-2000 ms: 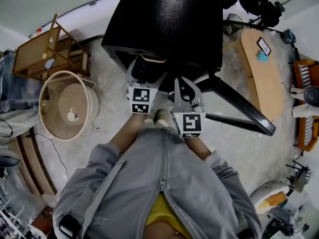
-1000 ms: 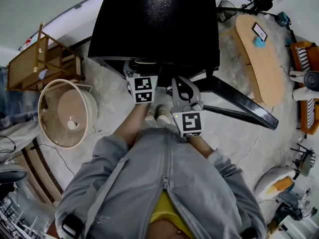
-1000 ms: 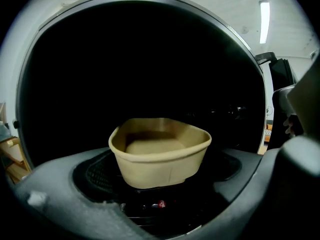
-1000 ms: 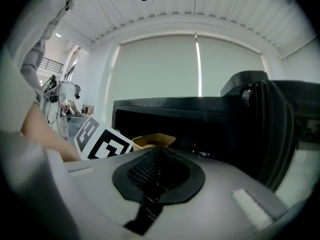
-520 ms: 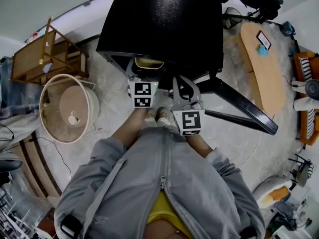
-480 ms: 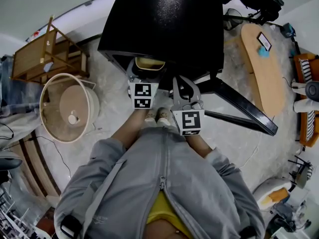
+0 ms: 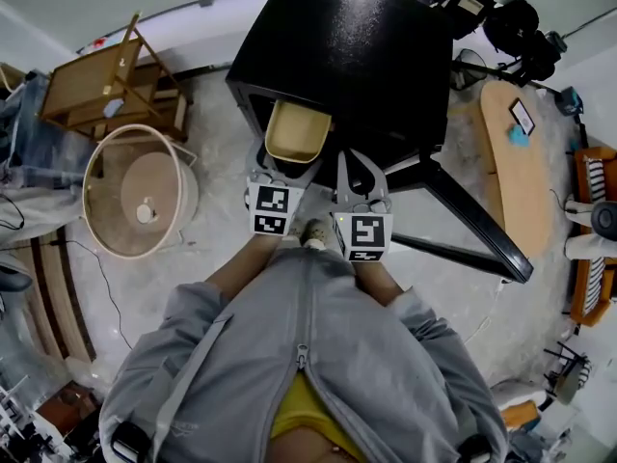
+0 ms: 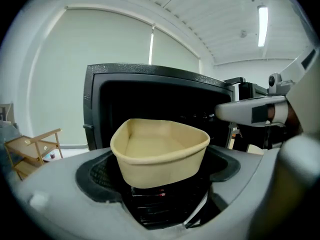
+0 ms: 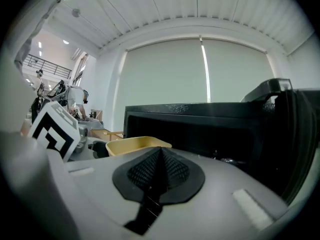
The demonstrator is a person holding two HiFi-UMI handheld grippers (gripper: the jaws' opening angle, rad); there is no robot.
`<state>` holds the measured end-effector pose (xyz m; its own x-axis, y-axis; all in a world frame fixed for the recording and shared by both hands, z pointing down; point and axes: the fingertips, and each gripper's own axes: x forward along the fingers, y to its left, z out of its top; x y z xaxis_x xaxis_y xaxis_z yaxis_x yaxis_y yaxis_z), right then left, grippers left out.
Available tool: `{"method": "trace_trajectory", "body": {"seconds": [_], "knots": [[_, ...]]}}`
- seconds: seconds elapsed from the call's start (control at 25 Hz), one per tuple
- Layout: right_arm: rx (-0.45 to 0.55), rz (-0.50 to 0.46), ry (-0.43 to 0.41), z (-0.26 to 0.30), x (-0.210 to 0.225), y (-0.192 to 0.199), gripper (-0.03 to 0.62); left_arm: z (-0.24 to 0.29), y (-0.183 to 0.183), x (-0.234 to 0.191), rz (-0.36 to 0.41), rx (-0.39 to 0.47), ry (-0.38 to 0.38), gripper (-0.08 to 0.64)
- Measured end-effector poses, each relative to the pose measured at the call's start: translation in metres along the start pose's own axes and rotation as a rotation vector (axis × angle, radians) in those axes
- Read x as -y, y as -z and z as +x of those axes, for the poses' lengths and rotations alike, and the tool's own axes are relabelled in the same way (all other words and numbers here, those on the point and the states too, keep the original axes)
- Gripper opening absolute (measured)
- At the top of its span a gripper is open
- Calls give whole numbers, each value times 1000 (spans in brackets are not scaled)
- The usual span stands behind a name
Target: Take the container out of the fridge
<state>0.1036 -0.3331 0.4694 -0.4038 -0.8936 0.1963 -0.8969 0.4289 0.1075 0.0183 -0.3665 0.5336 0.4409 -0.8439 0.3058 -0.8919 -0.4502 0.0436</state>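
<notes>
The left tongs point(image 7: 274, 165) were clenched on the lower wall of the tan open-topped container point(image 7: 296, 131). It hung level just in front of the open cavity of the black box-shaped fridge point(image 7: 362, 51). The right tongs point(image 9: 159, 159) were pressed together on nothing, just beside the left. The container looked empty, thin-walled and light, probably paper or pulp, so a hard squeeze would likely buckle it. A moderate hold low on the wall, near the stiffer base, seemed the safest place to take it.
</notes>
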Motion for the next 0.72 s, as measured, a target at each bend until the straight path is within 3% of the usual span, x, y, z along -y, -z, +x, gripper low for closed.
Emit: {"method": "trace_trajectory", "body": {"seconds": [0.44,0.72], "knots": [[25,-31,-103,6,-40,-9,0,-63,3,-7,-15,21,-33,505],[53,-45,-208,19,-82,-20,0,-106,1,-36,-24,75,-137,505]]}}
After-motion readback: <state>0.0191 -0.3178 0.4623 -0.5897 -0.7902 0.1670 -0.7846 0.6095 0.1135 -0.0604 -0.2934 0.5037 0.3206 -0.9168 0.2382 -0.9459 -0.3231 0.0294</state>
